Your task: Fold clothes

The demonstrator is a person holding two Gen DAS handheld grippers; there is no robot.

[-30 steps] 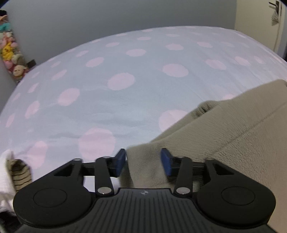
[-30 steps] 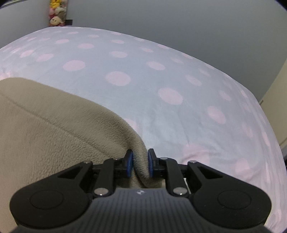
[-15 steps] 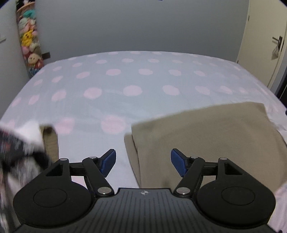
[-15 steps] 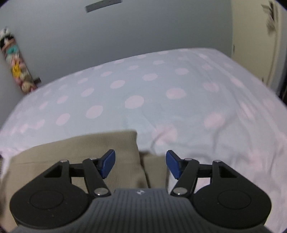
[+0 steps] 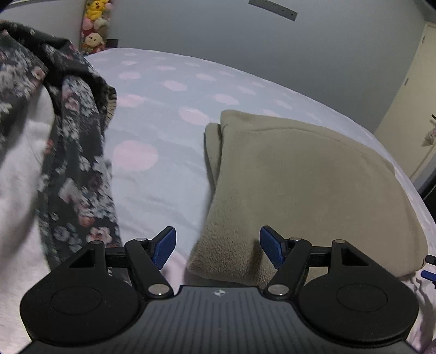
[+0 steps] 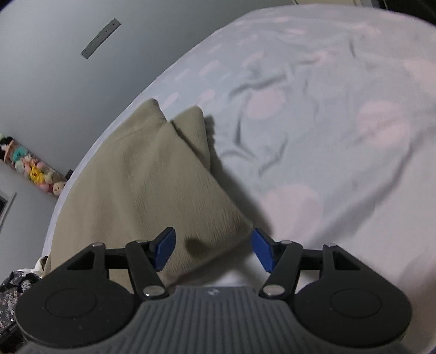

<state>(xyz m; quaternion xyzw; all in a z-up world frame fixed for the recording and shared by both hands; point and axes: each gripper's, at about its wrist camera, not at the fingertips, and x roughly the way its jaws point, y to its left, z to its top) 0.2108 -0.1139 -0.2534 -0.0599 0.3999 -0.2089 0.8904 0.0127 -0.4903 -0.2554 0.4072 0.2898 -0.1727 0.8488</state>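
Observation:
A beige fleece garment (image 5: 305, 185) lies folded flat on the polka-dot bed (image 5: 169, 114). My left gripper (image 5: 218, 250) is open and empty, just above the garment's near left corner. In the right wrist view the same beige garment (image 6: 147, 185) lies left of centre, and my right gripper (image 6: 212, 250) is open and empty over its near right corner. Neither gripper holds cloth.
A pile of clothes, a dark floral garment (image 5: 68, 152) over white fabric (image 5: 16, 190), lies on the left of the bed. Plush toys (image 5: 94, 24) hang by the grey wall. A cream door (image 5: 408, 114) stands at right. The sheet is wrinkled to the right (image 6: 313, 122).
Both grippers let go of the beige garment and opened wide. Both pulled back and up; the garment now lies folded on the bed, and the clothes pile came into the left view.

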